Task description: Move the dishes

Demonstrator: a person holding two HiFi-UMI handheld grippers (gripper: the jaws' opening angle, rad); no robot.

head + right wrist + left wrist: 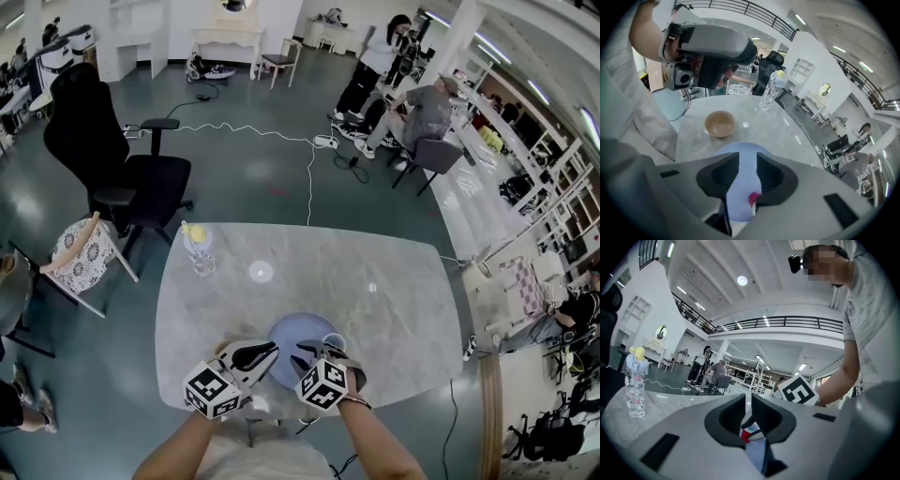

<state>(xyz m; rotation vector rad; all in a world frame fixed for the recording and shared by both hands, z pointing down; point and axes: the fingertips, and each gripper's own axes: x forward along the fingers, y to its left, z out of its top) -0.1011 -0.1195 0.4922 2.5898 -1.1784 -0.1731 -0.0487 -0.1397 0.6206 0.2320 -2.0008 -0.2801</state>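
**Right hand-held gripper open over the blue plate**

The blue plate [285, 339] lay on the marble counter [384, 291], close to the near edge in front of the person. The right hand-held gripper [310, 354] pointed steeply down over it with its jaws spread apart. In the right gripper view the plate showed through the gap between them, and neither pad pressed on it. A white cup [334, 341] stood at the plate's right edge; whether it sat on the plate or just beside it could not be told.

The left hand-held gripper [255, 354] was held level just left of the plate, its jaws drawn almost together with nothing clamped between them. A tan bowl [720, 123] rested on the counter beside the plate, below the left hand-held gripper. A clear water bottle [198, 249] with a yellow top stood upright near the far left corner, well apart from the dishes.
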